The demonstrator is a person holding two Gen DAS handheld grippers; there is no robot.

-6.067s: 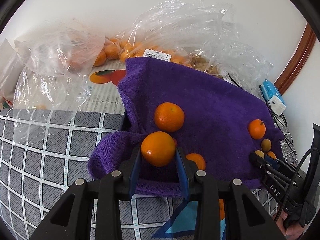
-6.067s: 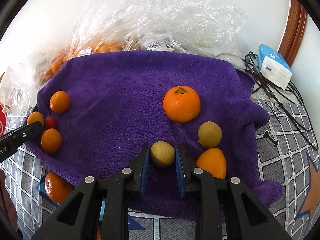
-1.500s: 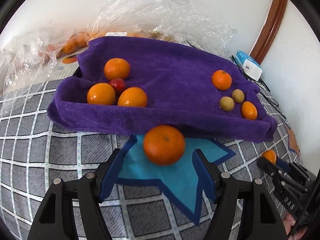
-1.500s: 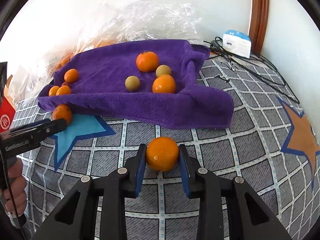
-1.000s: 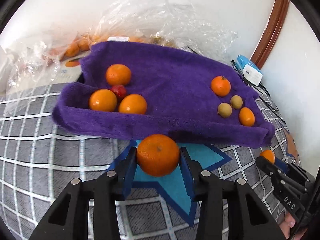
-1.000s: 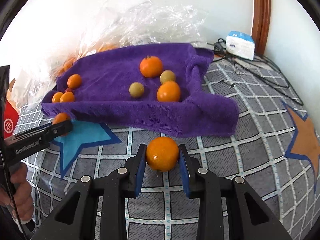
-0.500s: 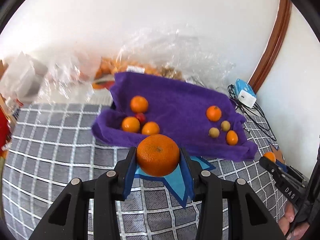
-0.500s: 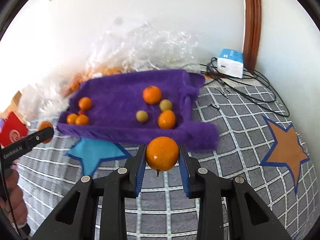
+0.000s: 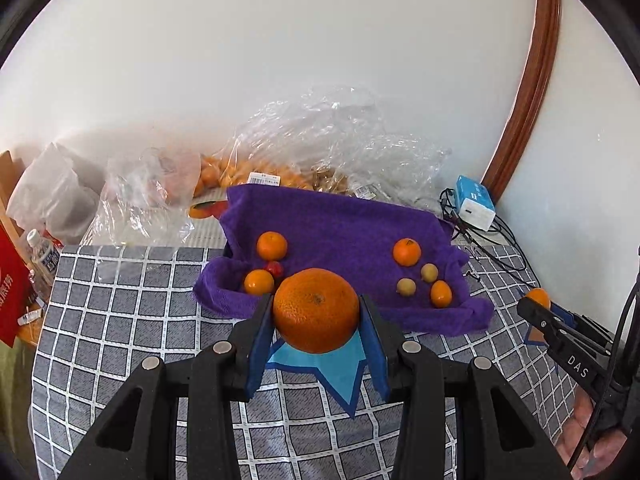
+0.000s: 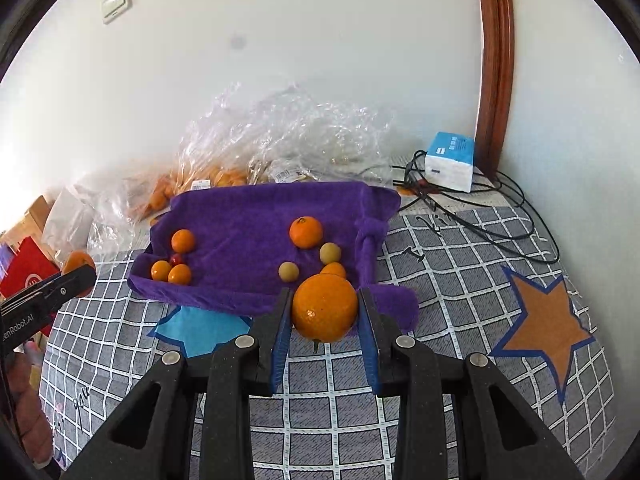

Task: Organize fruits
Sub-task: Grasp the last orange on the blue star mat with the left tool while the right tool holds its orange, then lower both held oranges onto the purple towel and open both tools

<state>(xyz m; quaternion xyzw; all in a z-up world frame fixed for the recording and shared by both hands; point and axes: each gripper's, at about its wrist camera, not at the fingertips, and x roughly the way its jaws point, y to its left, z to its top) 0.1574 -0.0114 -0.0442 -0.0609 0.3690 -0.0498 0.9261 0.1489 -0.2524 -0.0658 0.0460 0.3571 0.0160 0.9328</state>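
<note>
Above a grid-patterned grey bedspread point(image 9: 120, 320), two hand-held grippers each carry one piece of fruit clear of the surface. Left gripper point(image 9: 316, 322) is clamped on a large orange point(image 9: 316, 310), its blue pads pressing the fruit from both sides; right gripper point(image 10: 324, 316) is clamped likewise on a smaller orange point(image 10: 324, 307). Both grippers point down at a slant toward a purple towel point(image 10: 248, 216) spread near the white wall.

On the towel's left part lie three small oranges point(image 10: 183, 241) bunched around a small red fruit point(image 10: 176, 259). On its right part sit one stemmed orange point(image 10: 305, 232), two yellow-green round fruits point(image 10: 288, 271) and a further orange fruit point(image 10: 335, 269), partly hidden behind the right gripper's load in the right wrist view. Behind the towel are crumpled clear plastic bags point(image 9: 340, 148), some holding more orange fruit.

A blue star patch point(image 10: 200, 330) shows on the bedspread just in front of the towel and an orange star patch point(image 10: 544, 320) lies further right. Black cables point(image 10: 472, 208) and a blue-and-white box point(image 10: 450, 162) sit near the brown door frame point(image 10: 494, 60). A red packet point(image 9: 10, 300) and a small bottle point(image 9: 42, 254) stand at the far left. A person's fingers point(image 9: 596, 444) show at the lower right edge of the left wrist view, under the other gripper.
</note>
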